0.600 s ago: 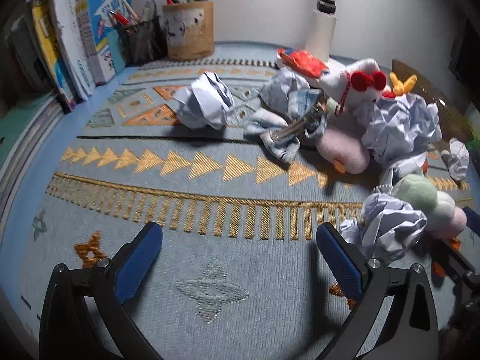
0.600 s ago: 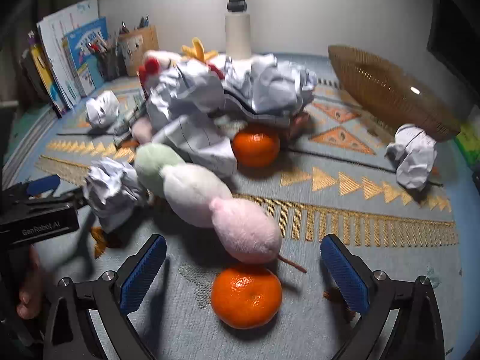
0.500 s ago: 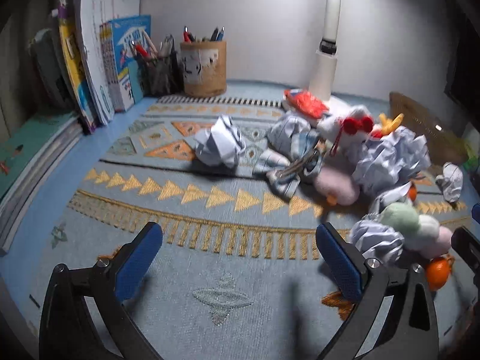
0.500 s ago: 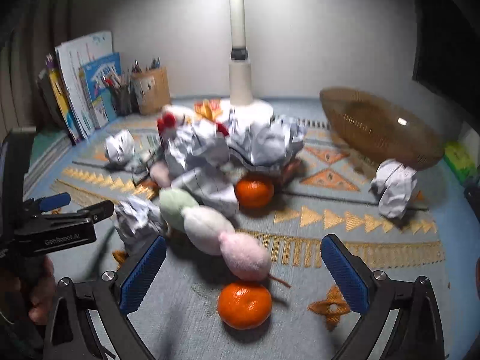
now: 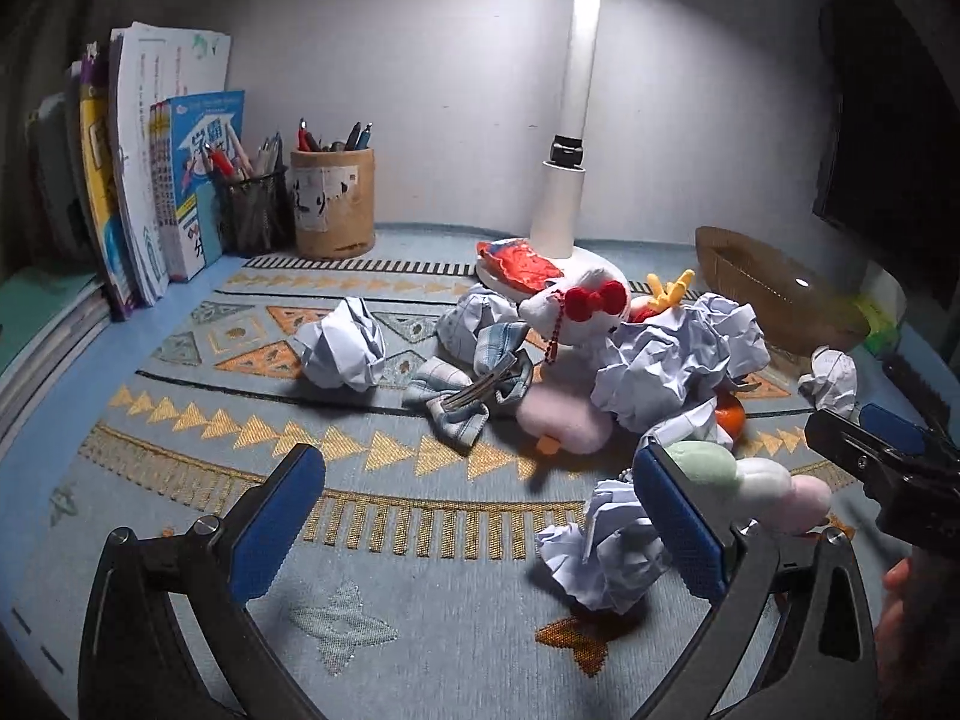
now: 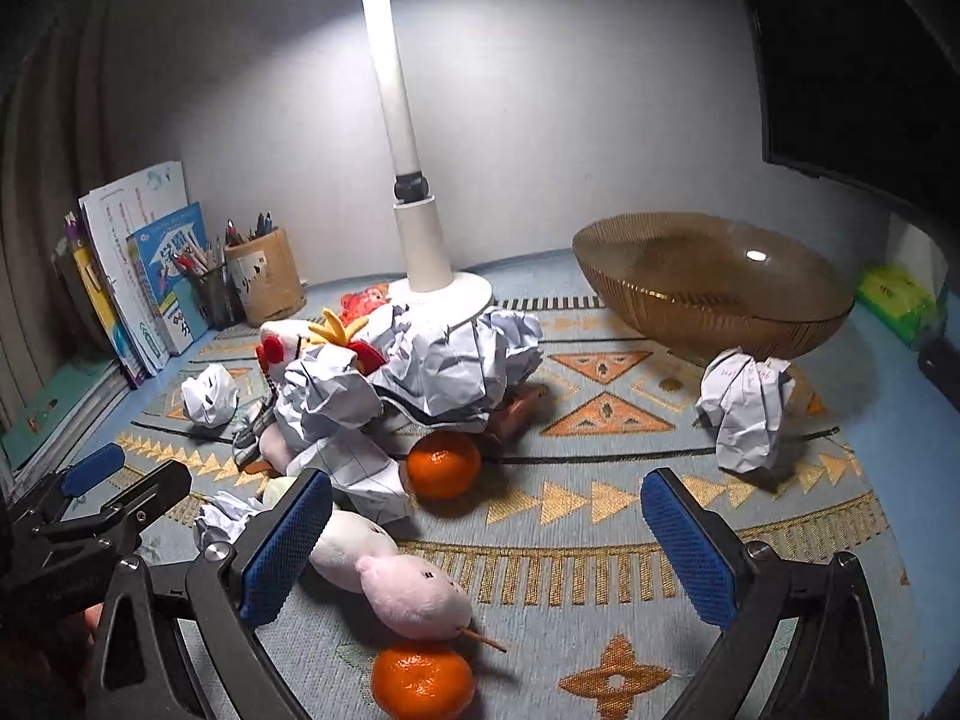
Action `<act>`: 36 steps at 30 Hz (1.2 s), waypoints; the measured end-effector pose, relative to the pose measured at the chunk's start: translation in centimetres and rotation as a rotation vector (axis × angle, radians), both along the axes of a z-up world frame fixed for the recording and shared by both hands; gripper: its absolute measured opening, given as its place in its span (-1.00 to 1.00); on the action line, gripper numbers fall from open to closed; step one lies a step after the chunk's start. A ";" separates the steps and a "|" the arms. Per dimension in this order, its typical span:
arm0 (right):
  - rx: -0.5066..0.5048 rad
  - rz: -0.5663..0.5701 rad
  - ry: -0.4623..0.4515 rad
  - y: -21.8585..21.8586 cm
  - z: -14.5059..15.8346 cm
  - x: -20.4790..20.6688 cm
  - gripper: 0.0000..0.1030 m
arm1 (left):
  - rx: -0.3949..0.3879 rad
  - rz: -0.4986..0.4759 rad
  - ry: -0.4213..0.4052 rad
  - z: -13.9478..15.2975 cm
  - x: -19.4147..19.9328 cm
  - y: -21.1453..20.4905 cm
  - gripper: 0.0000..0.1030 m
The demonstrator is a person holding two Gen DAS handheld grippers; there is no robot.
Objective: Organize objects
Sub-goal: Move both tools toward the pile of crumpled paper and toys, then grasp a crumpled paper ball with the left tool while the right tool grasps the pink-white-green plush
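Observation:
A heap of clutter lies on the patterned mat: crumpled paper balls [image 5: 678, 360] [image 6: 444, 360], a white plush with a red bow [image 5: 576, 306], a checked cloth with a fork [image 5: 480, 387], a three-ball plush skewer [image 6: 384, 558] [image 5: 756, 486], and two mandarins [image 6: 443, 463] [image 6: 420, 681]. My left gripper [image 5: 474, 528] is open and empty above the mat, a paper ball [image 5: 606, 546] beside its right finger. My right gripper [image 6: 486, 546] is open and empty, raised over the skewer and the near mandarin.
A brown ribbed bowl [image 6: 714, 282] stands back right, a lone paper ball [image 6: 744, 414] before it. A white lamp [image 6: 420, 240] stands at the back. Books [image 5: 150, 192] and two pen holders [image 5: 333, 204] line the back left. A green pack [image 6: 894, 294] sits far right.
Both grippers have lifted and drawn back from the mat, so the objects look smaller and more of the wall and lamp shows. Both stay open.

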State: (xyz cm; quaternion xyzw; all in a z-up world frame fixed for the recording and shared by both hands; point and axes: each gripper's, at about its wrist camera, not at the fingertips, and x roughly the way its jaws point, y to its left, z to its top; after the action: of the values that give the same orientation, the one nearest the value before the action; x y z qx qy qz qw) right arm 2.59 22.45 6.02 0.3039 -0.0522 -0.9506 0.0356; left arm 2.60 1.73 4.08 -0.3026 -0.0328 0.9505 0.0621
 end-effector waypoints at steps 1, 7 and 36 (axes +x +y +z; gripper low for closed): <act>-0.007 0.001 0.001 0.1 0.0 0.0 1.00 | 0.009 -0.010 0.002 0.0 0.0 0.0 0.99; -0.009 0.009 -0.001 0.2 -0.1 0.1 1.00 | -0.012 -0.037 0.005 -0.2 0.3 0.6 0.99; 0.171 0.325 -0.235 -3.9 -2.6 -1.9 0.26 | 0.057 -0.280 -0.246 -1.9 -0.7 3.6 0.78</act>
State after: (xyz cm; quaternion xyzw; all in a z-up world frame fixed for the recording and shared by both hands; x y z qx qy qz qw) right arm 0.67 18.50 3.38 0.4190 0.0744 -0.8913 0.1562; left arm 1.94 5.33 2.14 -0.4165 -0.0247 0.8871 0.1976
